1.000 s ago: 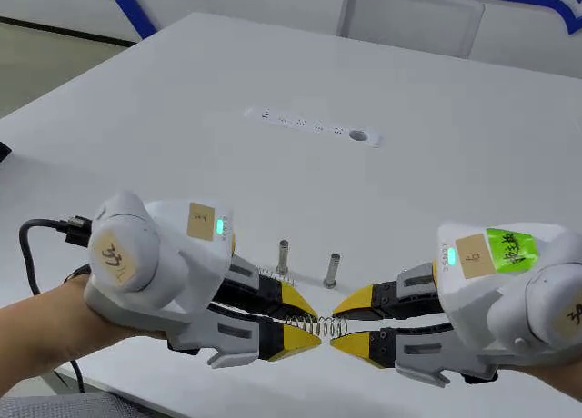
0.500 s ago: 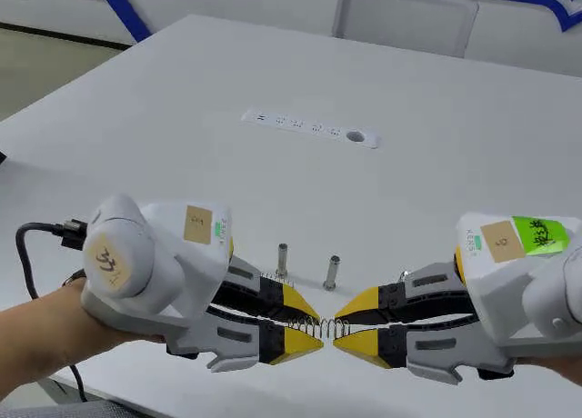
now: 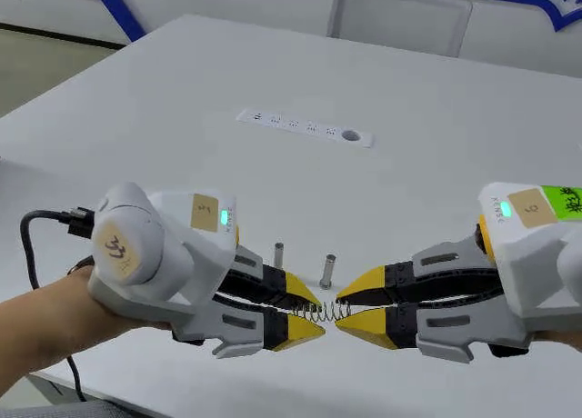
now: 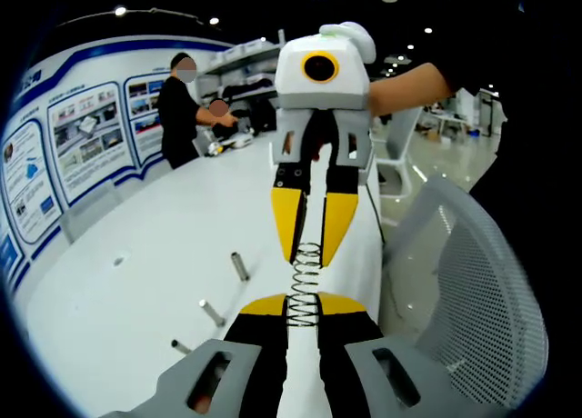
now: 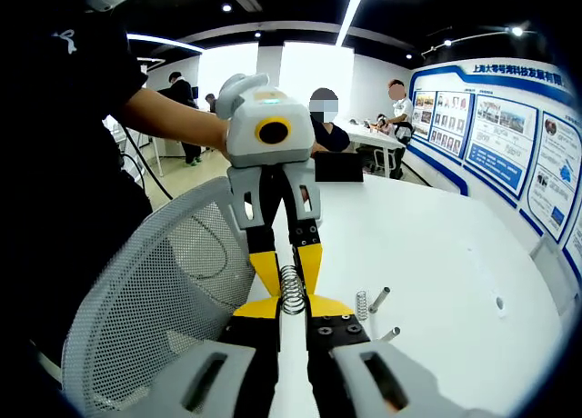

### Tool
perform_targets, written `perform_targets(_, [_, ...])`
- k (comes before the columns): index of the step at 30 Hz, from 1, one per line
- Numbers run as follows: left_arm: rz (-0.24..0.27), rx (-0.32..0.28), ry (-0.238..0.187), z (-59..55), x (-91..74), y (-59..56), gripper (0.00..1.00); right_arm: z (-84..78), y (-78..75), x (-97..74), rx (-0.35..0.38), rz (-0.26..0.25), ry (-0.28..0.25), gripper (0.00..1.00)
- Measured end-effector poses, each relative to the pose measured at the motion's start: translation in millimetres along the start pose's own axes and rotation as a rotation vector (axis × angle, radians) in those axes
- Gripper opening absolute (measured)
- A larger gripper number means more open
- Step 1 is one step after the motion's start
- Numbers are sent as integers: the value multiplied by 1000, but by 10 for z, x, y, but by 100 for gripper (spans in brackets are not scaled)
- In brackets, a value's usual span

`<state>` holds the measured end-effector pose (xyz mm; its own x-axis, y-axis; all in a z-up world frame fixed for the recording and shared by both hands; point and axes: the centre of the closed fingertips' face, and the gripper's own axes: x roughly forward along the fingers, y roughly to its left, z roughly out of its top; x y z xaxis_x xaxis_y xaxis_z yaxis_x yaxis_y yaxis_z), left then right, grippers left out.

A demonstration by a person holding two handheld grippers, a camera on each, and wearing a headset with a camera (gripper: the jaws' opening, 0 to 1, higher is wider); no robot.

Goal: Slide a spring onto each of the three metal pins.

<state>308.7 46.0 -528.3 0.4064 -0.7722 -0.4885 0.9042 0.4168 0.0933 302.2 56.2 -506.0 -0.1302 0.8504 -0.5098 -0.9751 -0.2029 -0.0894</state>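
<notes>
White worktop [image 3: 164, 127] under both tools. Left tool [image 3: 318, 315] & right tool [image 3: 338, 312] tip-to-tip, each clenched on one end of spring [image 3: 326, 310], held in air; spring ends hidden btwn jaws. Pins [image 4: 211, 313] upright beyond, bases partly covered in head view.

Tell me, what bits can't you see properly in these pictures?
1. Head view: the left claw hides one of the three pins.
2. Right gripper view: the small spring by the pins is too tiny to tell whether it sits on one.
3. Left gripper view: the left claw and right claw cover the held spring's ends.
</notes>
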Motion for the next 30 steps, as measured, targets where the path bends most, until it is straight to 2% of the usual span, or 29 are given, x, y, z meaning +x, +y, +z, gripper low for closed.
perform_targets(5, [-19,14,12,-21,44,-16,11,89,26,3,-5,18,-33,10])
perform_targets(6, [-21,14,8,-12,50,-19,11,119,36,1,7,26,-50,11])
perform_targets(7, [-29,16,-9,25,62,-34,11,214,74,2,45,47,-107,11])
perform_targets(8, [-29,13,-33,80,73,-37,11,269,91,0,62,55,-139,11])
perform_targets(9, [-36,18,-40,112,85,-48,10,286,64,-2,43,38,-143,11])
perform_targets(13, [-31,31,-14,59,140,-8,10,235,36,46,3,17,-85,10])
perform_targets(18, [-24,5,-44,61,93,17,10,251,11,28,31,5,-100,10])
perform_targets(23, [-5,0,-41,44,86,55,11,266,-23,74,37,-15,-82,10])
perform_targets(24, [-5,-18,-42,34,82,69,11,270,-32,88,39,-19,-75,10])
perform_targets(26, [-39,-117,-61,32,62,25,12,289,-18,112,44,-12,-72,10])
perform_targets(27, [-26,-132,-74,40,46,59,13,300,-11,127,42,-12,-70,10])
perform_targets(28, [-14,-122,-79,33,26,87,13,308,-9,135,41,-13,-67,10])
perform_targets(30, [-12,-129,-77,-11,-25,99,14,333,-28,143,27,-19,-60,10])
